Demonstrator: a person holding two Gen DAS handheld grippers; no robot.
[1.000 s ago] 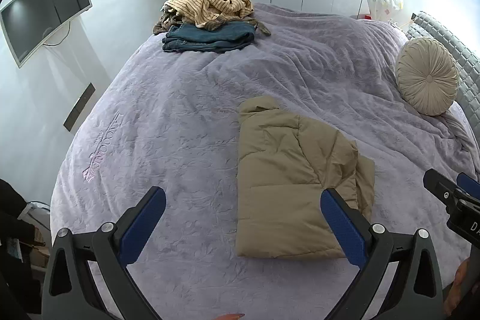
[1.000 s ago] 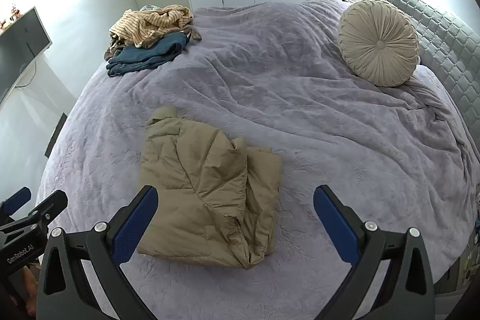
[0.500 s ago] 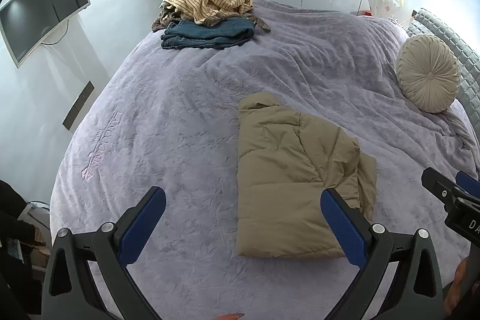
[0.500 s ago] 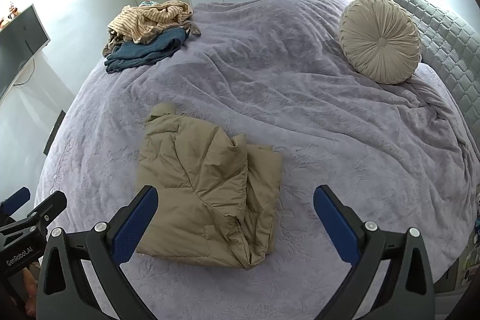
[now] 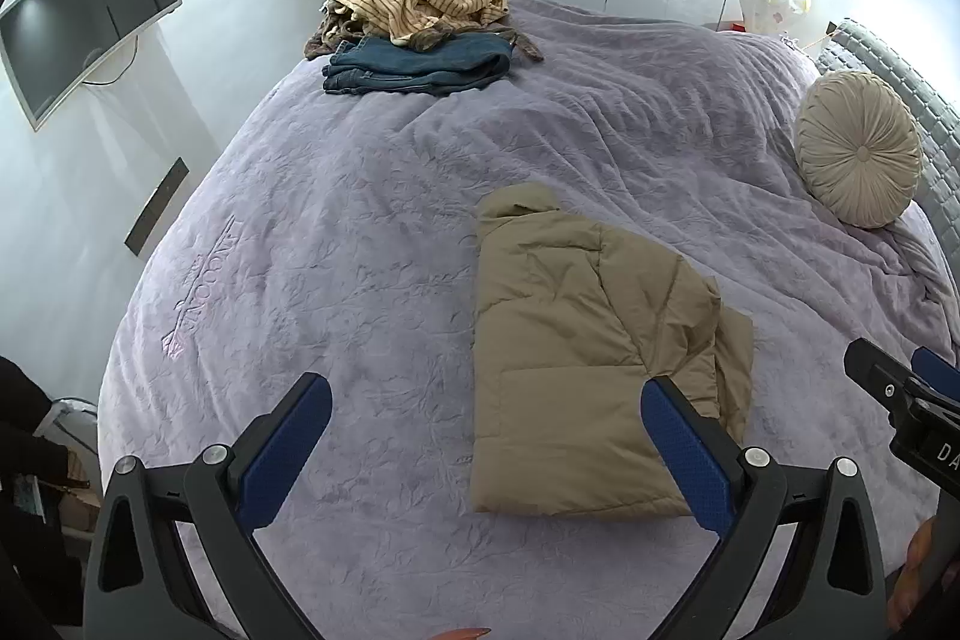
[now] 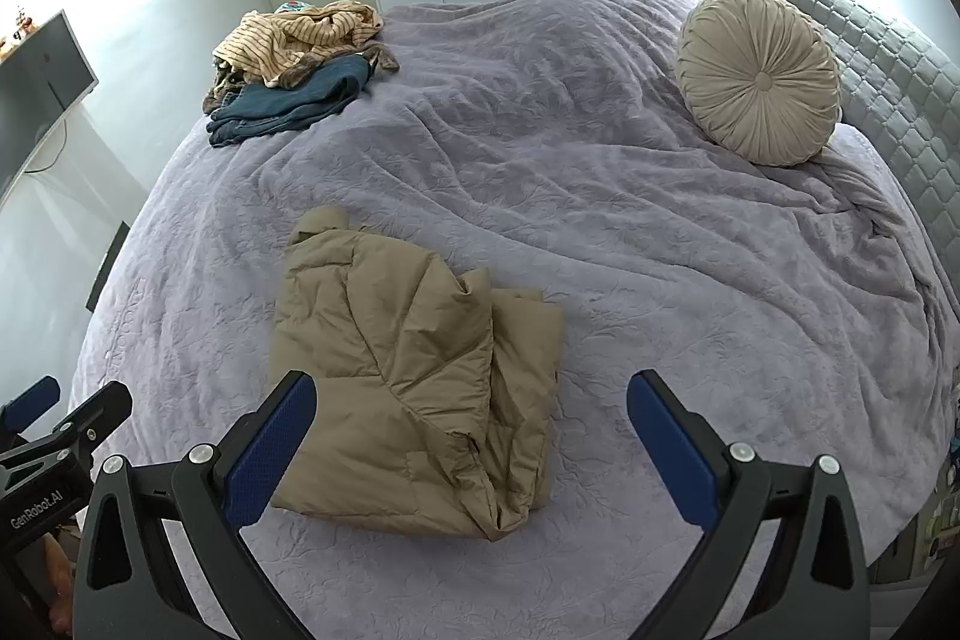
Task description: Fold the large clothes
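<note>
— Where is the jacket?

— The tan puffer jacket (image 5: 588, 370) lies folded into a rough rectangle on the lavender bedspread (image 5: 360, 244), near the foot edge closest to both grippers. Its left side is a straight, clean fold; the right side is loose, with layers bunched and a flap sticking out past the top layer.

— And the grippers?

— The left gripper (image 5: 486, 436) hangs above the bed with its blue-padded fingers spread wide, holding nothing; its right finger overlaps the jacket's lower right corner in the left wrist view. The right gripper (image 6: 471, 436) is likewise spread wide and empty, its left finger over the jacket's lower left edge in its own view.

— What open room is there?

— Bare bedspread stretches left of the jacket to the bed's rounded edge, and a wide wrinkled expanse runs right and beyond it. The pile of clothes (image 5: 414, 34), striped fabric over folded denim, sits well apart at the far left corner. The round pleated cushion (image 6: 759, 79) leans on the quilted headboard (image 6: 888, 88), also well apart.
</note>
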